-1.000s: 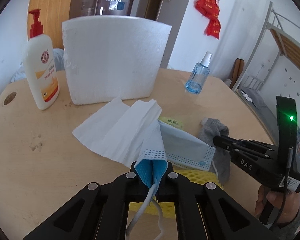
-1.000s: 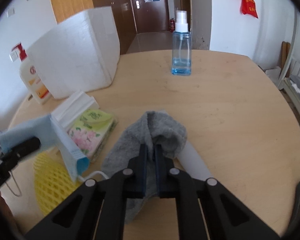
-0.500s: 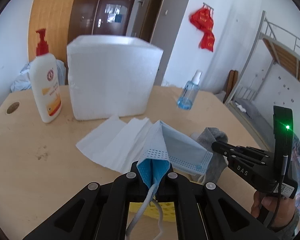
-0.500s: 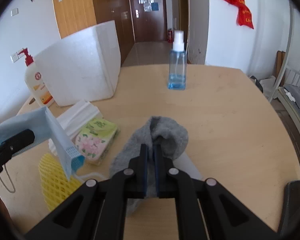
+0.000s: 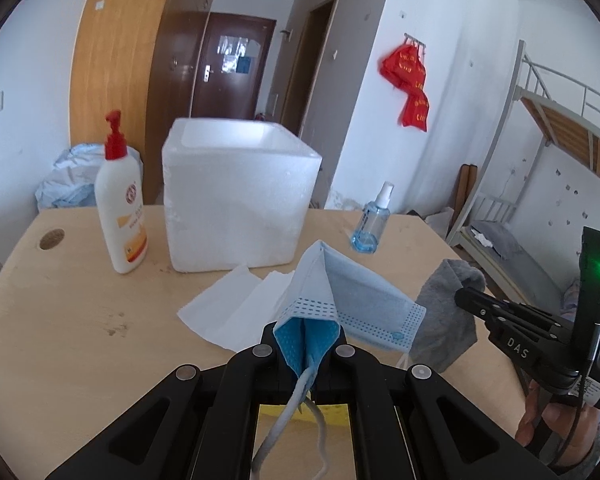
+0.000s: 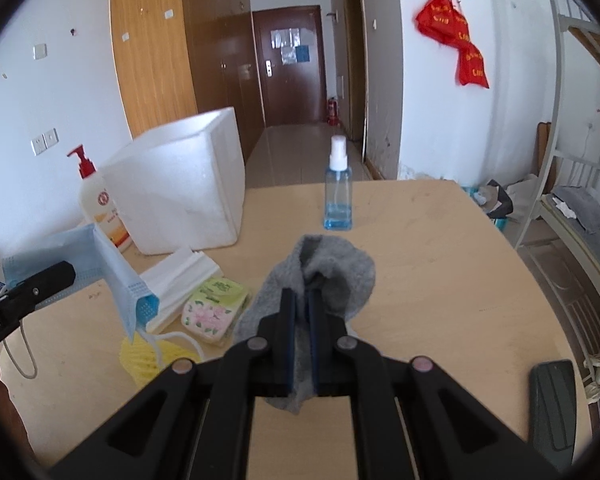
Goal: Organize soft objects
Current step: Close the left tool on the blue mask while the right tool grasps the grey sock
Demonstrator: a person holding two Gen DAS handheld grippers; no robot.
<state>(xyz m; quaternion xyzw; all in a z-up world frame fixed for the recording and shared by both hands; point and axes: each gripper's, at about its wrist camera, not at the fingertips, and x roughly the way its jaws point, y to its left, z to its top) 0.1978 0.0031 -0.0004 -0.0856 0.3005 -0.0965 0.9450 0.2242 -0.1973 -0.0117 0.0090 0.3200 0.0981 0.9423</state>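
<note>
- Left wrist view: the left gripper (image 5: 306, 330) is pinched on a blue mask (image 5: 340, 300), which is held up above the table (image 5: 60, 320); its ear loops hang down between the fingers.
- Under the mask, white tissues (image 5: 236, 312) lie spread on the table, just in front of a white foam box (image 5: 236, 200) with an open top.
- A lotion bottle (image 5: 120, 200) with a red pump stands just left of the box; a spray bottle (image 5: 372, 220) stands to its right, apart from it.
- At right, the right gripper (image 5: 466, 298) grips a grey sock (image 5: 448, 316), which hangs off its tip.
- Right wrist view: the right gripper (image 6: 302, 304) is clamped on the sock (image 6: 324, 276), lifted off the table (image 6: 440, 260).
- At left, the left gripper (image 6: 64, 272) holds the mask (image 6: 100, 264) in the air.
- Below the mask lie the tissues (image 6: 180, 276), a flowered tissue pack (image 6: 214, 310) touching them, and yellow foam netting (image 6: 156, 356) nearest the camera.
- The box (image 6: 180, 196), lotion bottle (image 6: 98, 200) and spray bottle (image 6: 337, 188) stand farther back.
</note>
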